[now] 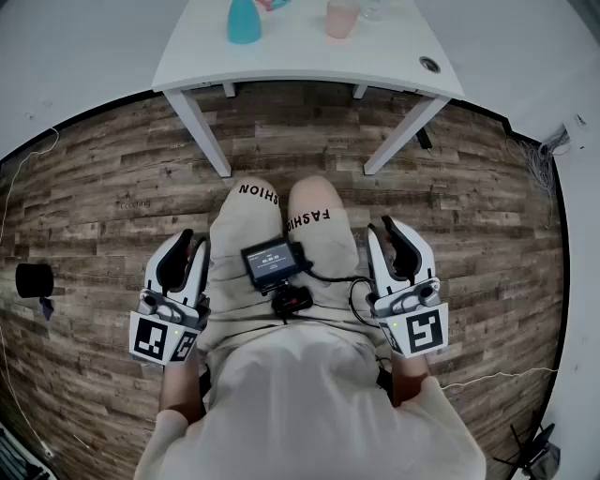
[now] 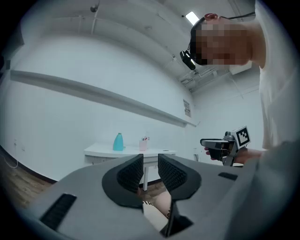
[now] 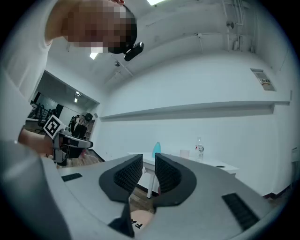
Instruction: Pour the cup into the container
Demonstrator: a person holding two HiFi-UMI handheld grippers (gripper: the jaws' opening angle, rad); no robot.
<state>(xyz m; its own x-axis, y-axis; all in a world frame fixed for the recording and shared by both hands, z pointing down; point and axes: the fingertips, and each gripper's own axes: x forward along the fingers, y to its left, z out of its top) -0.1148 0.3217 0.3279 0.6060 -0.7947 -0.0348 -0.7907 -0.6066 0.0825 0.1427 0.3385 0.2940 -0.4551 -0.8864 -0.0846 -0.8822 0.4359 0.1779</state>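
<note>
Far ahead on the white table (image 1: pixel 300 61) stand a teal container (image 1: pixel 244 21) and a pink cup (image 1: pixel 341 19). Both also show small in the left gripper view, the container (image 2: pixel 118 141) left of the cup (image 2: pixel 143 144). The person sits back from the table with a gripper held level at each side of the lap. My left gripper (image 1: pixel 187 242) has its jaws close together with nothing between them. My right gripper (image 1: pixel 389 230) is shut and empty too. The right gripper view shows the container (image 3: pixel 156 149) and cup (image 3: pixel 184 153) beyond the jaws.
A clear bottle (image 3: pixel 200 149) stands on the table right of the cup. A small screen device (image 1: pixel 272 262) with a cable rests on the person's lap. A black object (image 1: pixel 35 279) sits on the wood floor at left, and cables (image 1: pixel 539 155) lie at right.
</note>
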